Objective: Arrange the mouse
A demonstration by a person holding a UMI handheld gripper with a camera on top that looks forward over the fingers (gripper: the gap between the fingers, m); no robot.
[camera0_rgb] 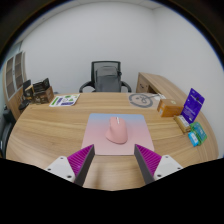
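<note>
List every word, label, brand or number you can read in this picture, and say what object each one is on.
None can be read.
Purple box: light markings on its face, too small to read.
Teal packet: print too blurred to read.
Pink mouse on its pink mat, ahead of the open gripper: no marking visible.

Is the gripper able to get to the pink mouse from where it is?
Probably yes. The gripper has its jaws open, and the pink mouse sits on the pink mouse pad just ahead of them. Nothing lies between the jaws and the mouse, so the way looks free.
</note>
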